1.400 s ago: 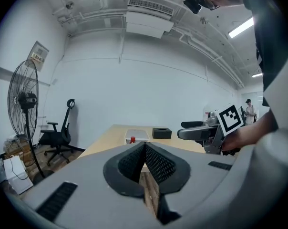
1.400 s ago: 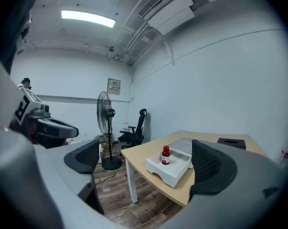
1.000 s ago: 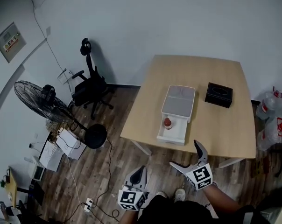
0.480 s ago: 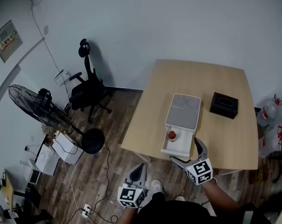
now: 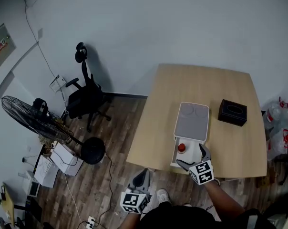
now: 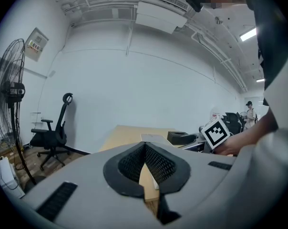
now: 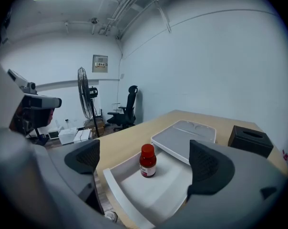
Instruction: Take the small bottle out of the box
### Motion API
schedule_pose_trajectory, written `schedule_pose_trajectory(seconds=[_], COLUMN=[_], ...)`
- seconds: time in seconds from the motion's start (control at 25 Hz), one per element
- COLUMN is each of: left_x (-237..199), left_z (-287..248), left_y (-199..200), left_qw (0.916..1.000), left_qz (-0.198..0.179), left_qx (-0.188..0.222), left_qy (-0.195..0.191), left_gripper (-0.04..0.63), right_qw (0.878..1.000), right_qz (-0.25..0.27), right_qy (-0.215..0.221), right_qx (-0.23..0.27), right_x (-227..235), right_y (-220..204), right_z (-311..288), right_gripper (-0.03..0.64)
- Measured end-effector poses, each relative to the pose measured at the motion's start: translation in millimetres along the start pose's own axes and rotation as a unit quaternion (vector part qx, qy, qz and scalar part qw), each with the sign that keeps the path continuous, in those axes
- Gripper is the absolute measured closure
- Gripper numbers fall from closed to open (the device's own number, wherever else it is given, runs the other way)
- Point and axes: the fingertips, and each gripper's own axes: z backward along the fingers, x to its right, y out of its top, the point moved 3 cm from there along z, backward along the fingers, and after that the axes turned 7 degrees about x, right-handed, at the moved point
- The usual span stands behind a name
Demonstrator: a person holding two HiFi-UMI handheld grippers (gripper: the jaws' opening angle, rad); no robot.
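Observation:
A small bottle [image 7: 147,161] with a red cap and dark red body stands upright in the pulled-out white drawer [image 7: 149,187] of a flat white box [image 5: 192,121] on the wooden table [image 5: 201,87]; from the head view the bottle [image 5: 181,148] is near the drawer's left side. My right gripper [image 7: 144,163] is open, its jaws spread wide on either side of the bottle and short of it; overhead the right gripper [image 5: 192,160] hovers over the drawer's front edge. My left gripper [image 5: 141,177] hangs low off the table's front, its pads [image 6: 145,162] closed together on nothing.
A black tissue box [image 5: 232,112] sits on the table right of the white box. An office chair [image 5: 87,95], a standing fan [image 5: 29,116] and floor clutter lie to the left. Water jugs [image 5: 280,116] stand at the right edge. A distant person [image 6: 251,112] appears in the left gripper view.
The view has closed in on the table. My right gripper has moved forward from off the table's front edge to over the open drawer. The left gripper stays low.

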Motion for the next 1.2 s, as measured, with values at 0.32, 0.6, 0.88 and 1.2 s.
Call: schedule_pose_trajectory(seconds=[0.32, 0.6, 0.88, 1.2], left_x=[-21, -34, -46, -57], left_z=[-12, -20, -20, -25], left_y=[-5, -6, -9, -8], left_qw=[0.9997, 0.9996, 0.9995, 0.9994], left_qz=[0.015, 0.014, 0.02, 0.022], left_qx=[-0.008, -0.01, -0.014, -0.014], left_qy=[-0.018, -0.023, -0.02, -0.022], left_gripper=[0.583, 0.583, 0.583, 0.583], right_qw=[0.997, 0.987, 0.979, 0.972], right_qz=[0.003, 0.001, 0.011, 0.011], right_qy=[-0.003, 0.007, 0.022, 0.038], right_qx=[-0.075, -0.161, -0.201, -0.233], right_x=[6, 11, 12, 12], right_y=[-33, -62, -73, -85], right_z=[-32, -57, -79, -92], right_gripper=[0.15, 0.225, 0.277, 0.363])
